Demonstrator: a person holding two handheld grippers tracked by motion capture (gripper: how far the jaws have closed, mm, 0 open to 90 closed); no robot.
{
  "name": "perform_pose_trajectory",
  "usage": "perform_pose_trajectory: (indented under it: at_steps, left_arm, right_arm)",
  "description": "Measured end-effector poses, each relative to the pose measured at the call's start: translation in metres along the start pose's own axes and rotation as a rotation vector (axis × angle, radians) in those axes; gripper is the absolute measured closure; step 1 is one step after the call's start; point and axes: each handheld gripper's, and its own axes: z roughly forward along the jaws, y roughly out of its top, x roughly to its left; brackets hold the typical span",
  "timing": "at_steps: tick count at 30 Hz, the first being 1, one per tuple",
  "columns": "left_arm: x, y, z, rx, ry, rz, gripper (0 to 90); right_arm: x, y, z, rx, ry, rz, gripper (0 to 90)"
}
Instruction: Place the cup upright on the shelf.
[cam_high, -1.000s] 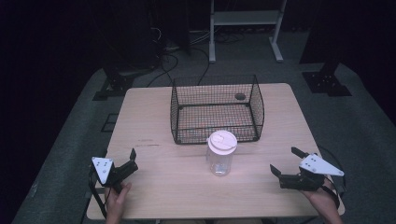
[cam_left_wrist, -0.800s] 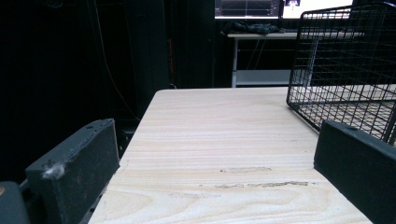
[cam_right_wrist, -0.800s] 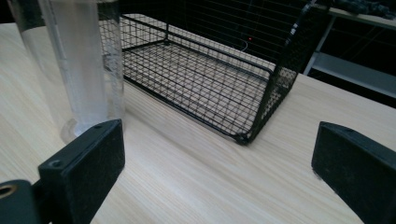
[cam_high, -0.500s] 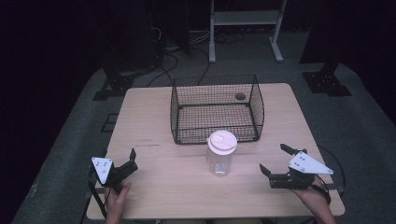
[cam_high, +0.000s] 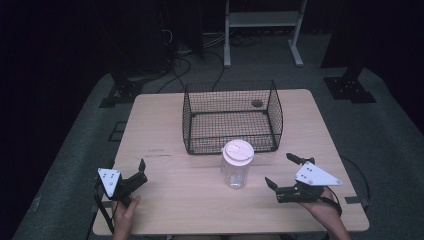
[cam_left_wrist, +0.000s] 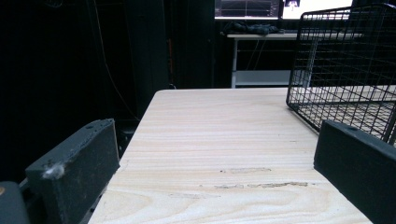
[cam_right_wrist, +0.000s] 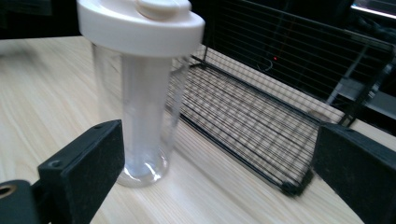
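Note:
A clear plastic tumbler with a white lid (cam_high: 237, 165) stands upright on the wooden table (cam_high: 165, 135), just in front of a black wire basket (cam_high: 231, 117). My right gripper (cam_high: 284, 171) is open, a short way right of the tumbler, jaws turned toward it. In the right gripper view the tumbler (cam_right_wrist: 140, 88) stands left of centre, just beyond the left jaw, with the basket (cam_right_wrist: 280, 102) behind. My left gripper (cam_high: 141, 172) rests open near the table's front left corner with nothing between its jaws; the left gripper view catches the basket (cam_left_wrist: 345, 70) at the right.
The basket sits at the table's middle back and holds one small dark object (cam_high: 257, 103). A white shelf frame (cam_high: 262, 27) and cables stand on the floor behind the table. A person's hands hold both grippers at the near edge.
My right gripper has moved left along the table toward the tumbler and now sits close beside it. The left gripper, tumbler and basket have stayed put.

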Motion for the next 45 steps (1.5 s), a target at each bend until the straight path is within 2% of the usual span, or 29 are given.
perform_pose_trajectory:
  at_steps: [1, 11, 23, 29, 36, 45]
  left_arm:
    - [0.0, 0.0, 0.0, -0.002, 0.0, 0.0, 0.0]
    - [0.0, 0.0, 0.0, -0.002, -0.001, -0.003, 0.0]
    - [0.0, 0.0, 0.0, -0.002, -0.001, -0.003, 0.0]
    - [0.001, 0.0, 0.0, -0.003, -0.001, -0.007, 0.0]
    - [0.001, 0.0, 0.0, -0.003, -0.003, -0.007, 0.0]
    - [0.001, 0.0, -0.001, -0.004, -0.001, -0.006, 0.0]
  right_arm:
    - [0.003, 0.003, 0.002, -0.007, 0.014, -0.004, 1.6]
    - [0.018, 0.012, 0.017, -0.016, 0.042, -0.051, 1.6]
    - [0.027, 0.021, 0.033, -0.061, 0.048, -0.047, 1.5]
    - [0.031, 0.025, 0.044, -0.065, 0.058, -0.033, 1.6]
    - [0.036, 0.03, 0.053, -0.069, 0.061, -0.043, 1.5]
    - [0.039, 0.034, 0.067, -0.078, 0.043, -0.037, 1.3]
